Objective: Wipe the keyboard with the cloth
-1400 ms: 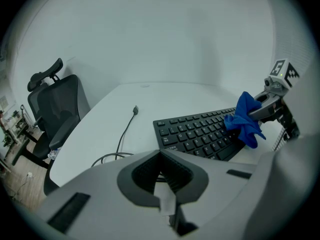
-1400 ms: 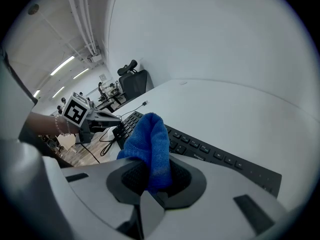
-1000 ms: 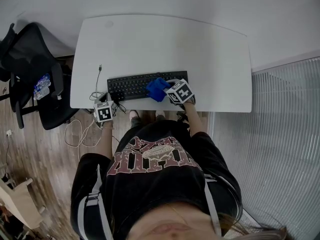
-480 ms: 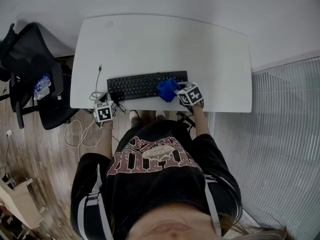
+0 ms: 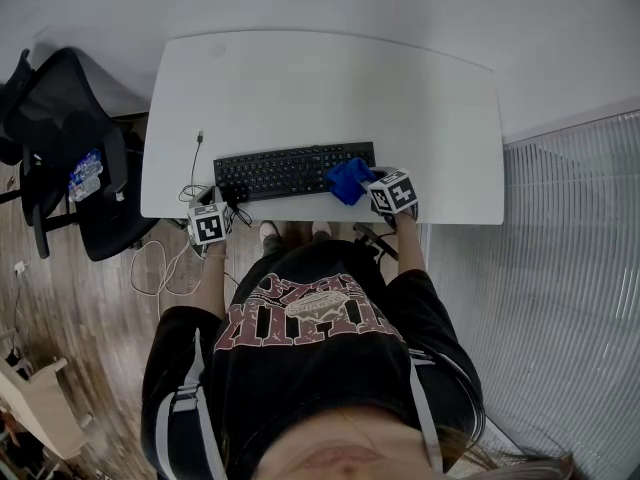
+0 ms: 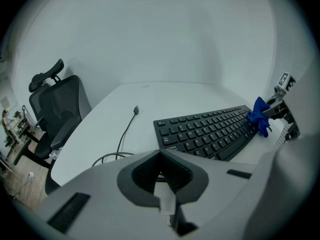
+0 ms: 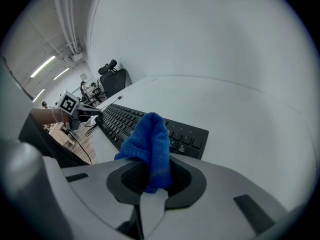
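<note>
- Two grippers are in use at a white table, one in each of the person's hands.
- On the table near its front edge lies a black keyboard, its long side running along that edge.
- The right gripper is at the keyboard's right end. Its jaws are clamped on a blue cloth.
- In the right gripper view, the cloth rises in a bunched fold from between the jaws of the right gripper. The keyboard lies just beyond it.
- From the head view, the cloth covers the last keys on the right. In the left gripper view, the cloth hangs down against that end of the keyboard. Whether it presses on the keys cannot be told.
- The left gripper is off the front edge of the table, just left of the keyboard's left corner and well apart from the cloth.
- In its own view, the left gripper has its jaws closed together with nothing between them.
- A thin black cable runs from the table's front edge towards the middle, left of the keyboard, and ends in a small plug.
- A black office chair stands on the wood floor beside the table's left end.
</note>
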Demonstrator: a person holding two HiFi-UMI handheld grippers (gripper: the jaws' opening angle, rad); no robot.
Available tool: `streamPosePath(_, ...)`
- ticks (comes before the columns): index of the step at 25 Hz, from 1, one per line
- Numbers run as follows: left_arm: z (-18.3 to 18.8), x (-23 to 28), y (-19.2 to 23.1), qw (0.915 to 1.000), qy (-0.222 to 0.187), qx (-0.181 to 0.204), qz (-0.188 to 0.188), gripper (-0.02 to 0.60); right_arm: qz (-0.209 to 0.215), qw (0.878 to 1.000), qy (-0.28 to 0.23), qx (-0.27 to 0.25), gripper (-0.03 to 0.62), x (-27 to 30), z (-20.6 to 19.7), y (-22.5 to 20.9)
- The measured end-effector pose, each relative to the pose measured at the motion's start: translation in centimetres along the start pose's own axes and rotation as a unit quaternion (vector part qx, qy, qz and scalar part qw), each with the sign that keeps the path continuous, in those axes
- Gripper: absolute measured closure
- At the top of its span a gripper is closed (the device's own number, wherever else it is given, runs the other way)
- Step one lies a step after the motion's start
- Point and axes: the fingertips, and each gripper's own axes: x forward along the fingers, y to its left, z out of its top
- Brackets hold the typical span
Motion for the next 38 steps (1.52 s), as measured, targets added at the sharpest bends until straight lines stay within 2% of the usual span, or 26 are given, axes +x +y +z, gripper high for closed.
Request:
streamPosePath(10, -0.1, -0.1, -0.1, 1.0000, 0.000, -0.004, 0.000, 0.546, -0.024, 0.999, -0.001, 0.022, 0.530, -1.5, -1.5, -1.9)
streamPosePath(18, -0.1, -0.2, -0.2, 1.0000, 0.000, -0.005, 0.001, 0.546, -0.065, 0.996, -0.001, 0.055, 0.530, -3.6, -3.3, -4.7)
streamPosePath(25, -0.2, 0.0, -0.1, 1.0000, -0.001, -0.006, 0.003, 0.546, -0.068, 0.995, -0.004, 0.069, 0.530, -3.8, -4.1, -5.4)
streamPosePath(30, -0.1, -0.2, 0.0, 1.0000, -0.004, -0.008, 0.003, 0.546, -0.077, 0.995, -0.009, 0.065, 0.530, -4.1, -3.4, -5.2)
streamPosePath(38, 0.0, -0.2, 0.0, 0.9998, -0.012, -0.019, 0.000, 0.546, -0.104, 0.991, -0.059, 0.061, 0.530, -5.5, -0.5, -6.1)
